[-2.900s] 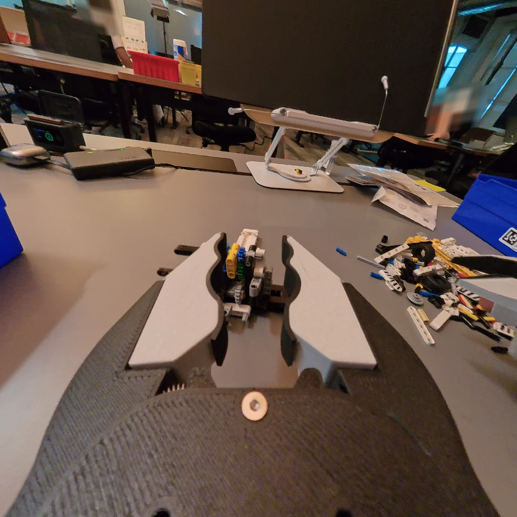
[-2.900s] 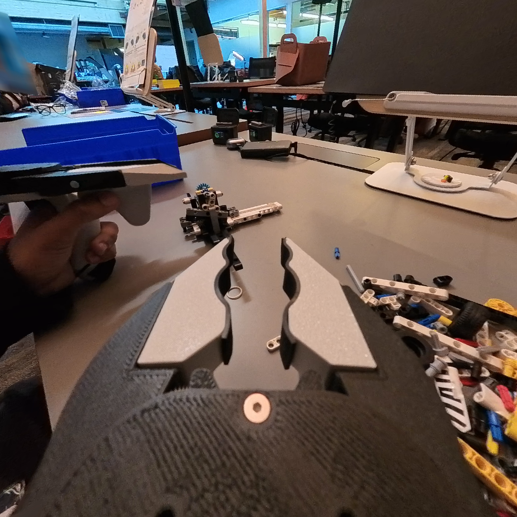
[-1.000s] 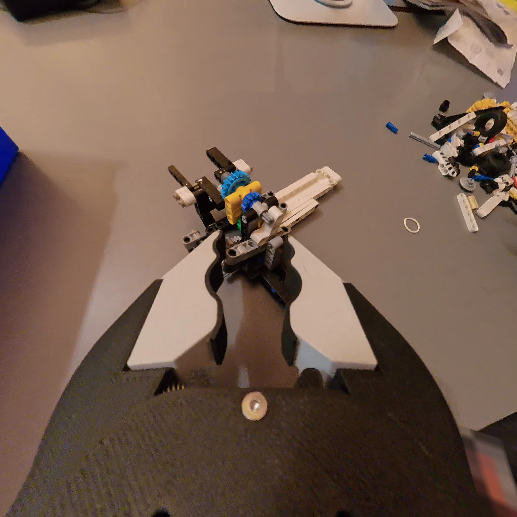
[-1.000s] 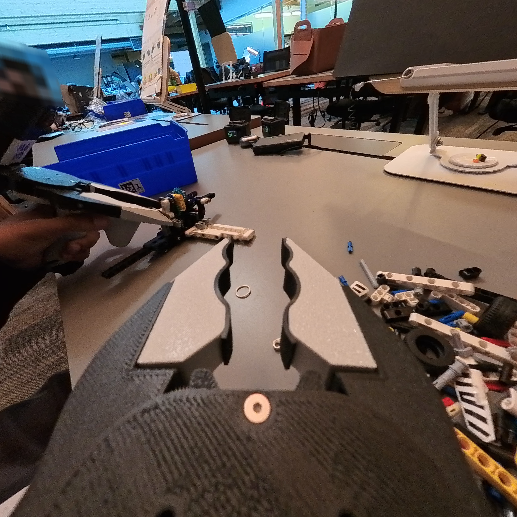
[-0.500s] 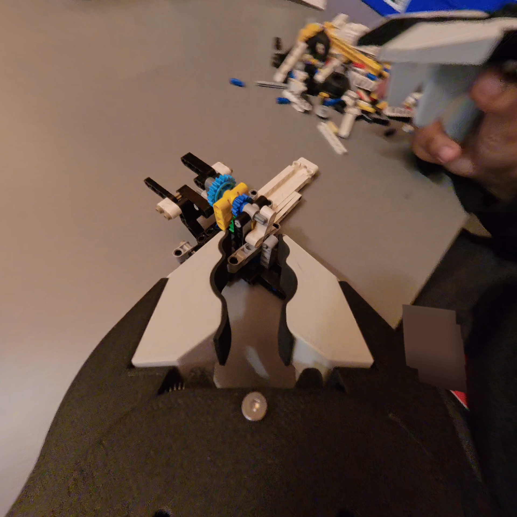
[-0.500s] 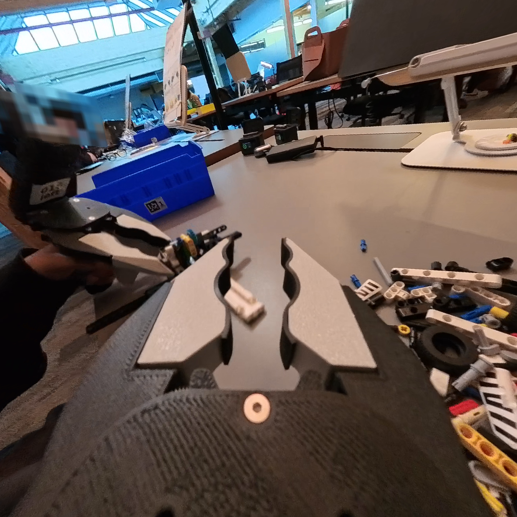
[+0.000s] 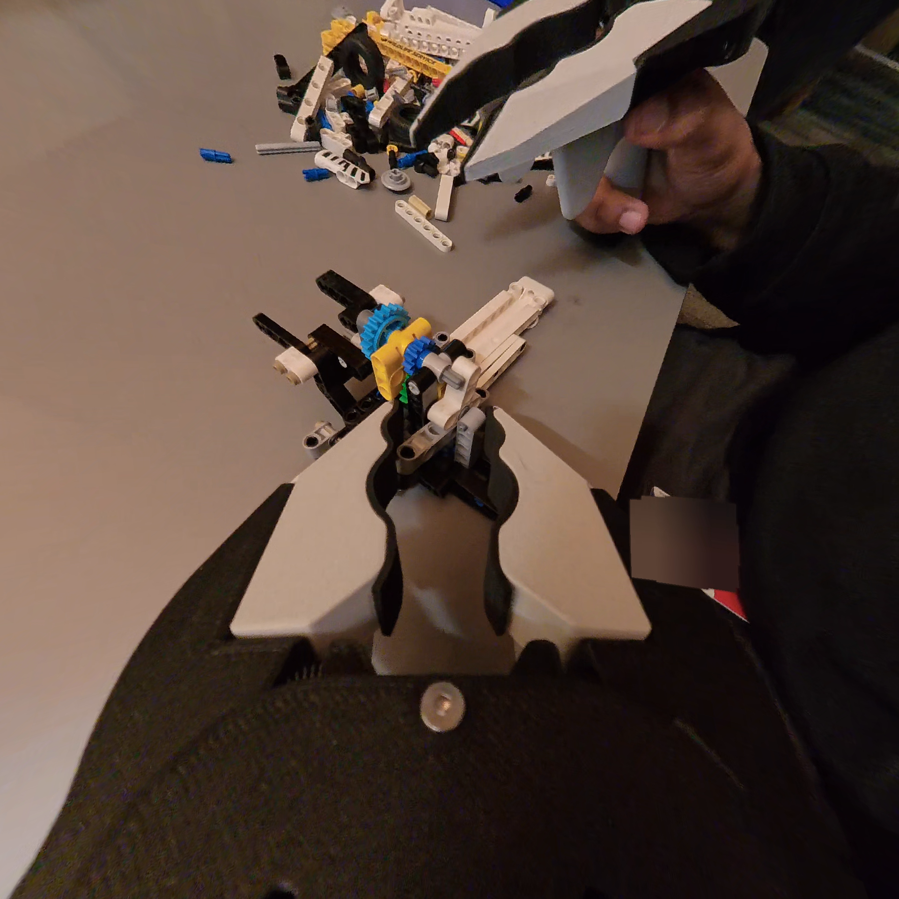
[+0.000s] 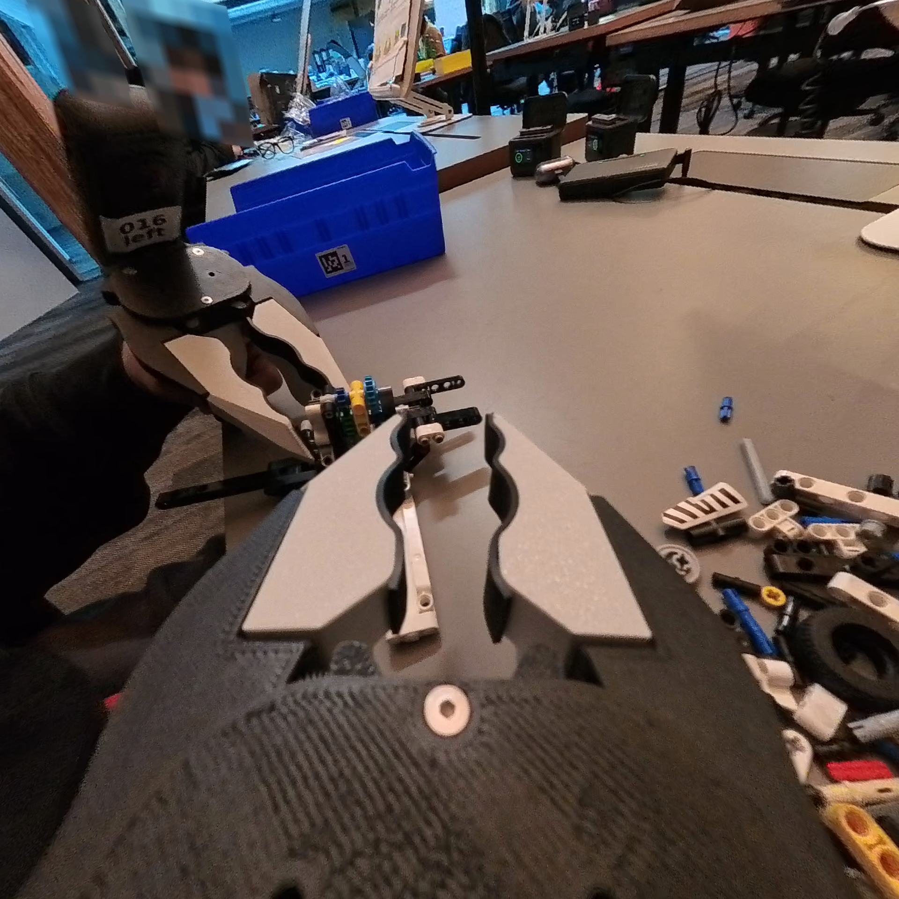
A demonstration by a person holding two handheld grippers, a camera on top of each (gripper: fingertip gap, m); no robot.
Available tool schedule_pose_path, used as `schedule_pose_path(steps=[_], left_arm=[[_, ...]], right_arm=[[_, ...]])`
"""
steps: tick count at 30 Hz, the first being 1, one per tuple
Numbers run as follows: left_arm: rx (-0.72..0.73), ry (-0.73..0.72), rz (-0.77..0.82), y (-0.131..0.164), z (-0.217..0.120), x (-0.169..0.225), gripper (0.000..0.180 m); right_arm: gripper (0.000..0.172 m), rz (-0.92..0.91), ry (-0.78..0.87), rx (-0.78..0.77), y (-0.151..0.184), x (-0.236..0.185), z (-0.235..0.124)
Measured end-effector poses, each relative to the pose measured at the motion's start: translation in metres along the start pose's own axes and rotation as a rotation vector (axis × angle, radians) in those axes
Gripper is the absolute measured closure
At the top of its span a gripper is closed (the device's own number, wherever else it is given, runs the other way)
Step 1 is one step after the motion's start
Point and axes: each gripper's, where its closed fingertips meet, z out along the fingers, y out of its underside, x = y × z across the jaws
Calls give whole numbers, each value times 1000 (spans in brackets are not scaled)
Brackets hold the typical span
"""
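Note:
My left gripper [image 7: 440,421] is shut on a brick assembly [image 7: 389,350] made of black and white beams, blue gears and a yellow block. Both pads press on its near end. In the right wrist view the left gripper [image 8: 326,418] holds the assembly [image 8: 360,408] above the table's near edge. My right gripper [image 8: 440,423] is open. The assembly's long white beam [image 8: 413,549] shows between its fingers, close to the left one and clear of the right one. In the left wrist view the right gripper [image 7: 442,146] hangs over a pile of loose bricks [image 7: 379,87].
The grey table [image 7: 121,292] ends at a corner on the right [image 7: 652,389]. The loose pile [image 8: 802,545] lies to the right. A blue bin [image 8: 340,214] stands at the back left. A hand [image 7: 681,146] grips the right gripper's handle. Left tips to right tips: about 10 cm.
The left gripper closed on the assembly and turned it toward the table's edge. The right gripper moved left toward it, so the white beam now shows between its fingers.

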Motion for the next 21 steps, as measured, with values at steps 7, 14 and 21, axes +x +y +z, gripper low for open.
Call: schedule_pose_path(steps=[7,14,21], left_arm=[[1,9,-18,-1,2,0,148],[-4,9,-18,-1,3,1,148],[-6,11,-20,0,3,1,148]], right_arm=[[149,97,-53,40,-5,4,-5],[152,107,-57,43,-5,4,-5],[154,79,-42,31,-4,3,-3]])
